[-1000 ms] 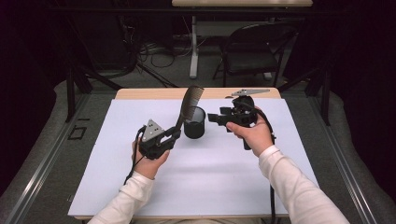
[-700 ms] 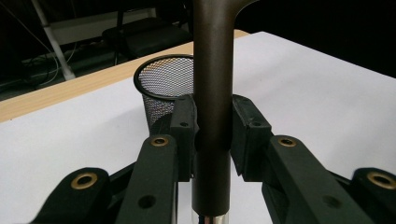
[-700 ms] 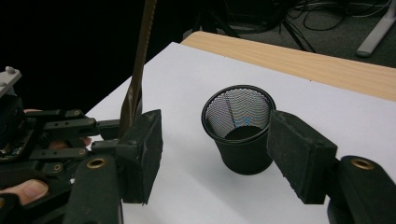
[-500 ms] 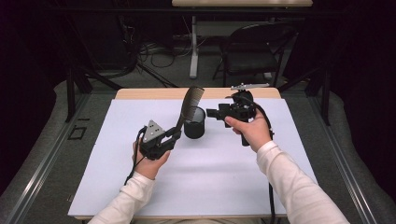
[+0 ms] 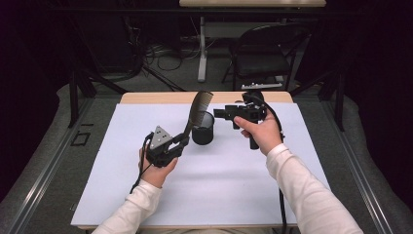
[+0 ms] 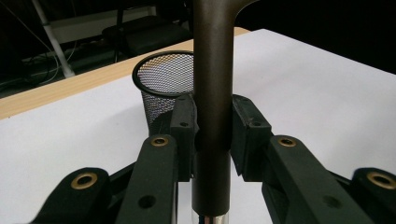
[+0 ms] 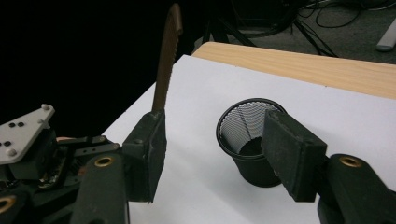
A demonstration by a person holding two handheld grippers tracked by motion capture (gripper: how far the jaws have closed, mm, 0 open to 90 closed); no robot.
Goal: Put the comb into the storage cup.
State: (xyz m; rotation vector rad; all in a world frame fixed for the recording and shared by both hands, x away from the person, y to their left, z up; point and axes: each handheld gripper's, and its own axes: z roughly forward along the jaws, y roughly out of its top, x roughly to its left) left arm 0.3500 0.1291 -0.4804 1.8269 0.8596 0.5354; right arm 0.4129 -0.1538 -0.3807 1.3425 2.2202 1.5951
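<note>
A dark brown comb [image 5: 197, 109] stands tilted, teeth end up, with my left gripper [image 5: 181, 142] shut on its handle [image 6: 212, 93] over the white sheet. Just behind the comb a black mesh cup [image 5: 202, 130] stands upright; the left gripper view shows the cup [image 6: 161, 79] past the handle. My right gripper [image 5: 220, 115] hovers to the right of the comb's top, pointing left. Its jaws have just been closing a little and stand open with nothing pressed between them. In the right gripper view the comb [image 7: 166, 56] rises by the left jaw and the cup [image 7: 243, 140] sits lower.
A white sheet [image 5: 219, 195] covers the wooden table [image 5: 146, 97]. A black folding chair [image 5: 265, 53], cables and a table leg stand on the floor beyond the far edge. The left gripper's grey plate [image 7: 21, 133] shows at lower left.
My right gripper has shifted slightly up and toward the far edge, and its jaws have narrowed a little. The left gripper and comb have stayed put.
</note>
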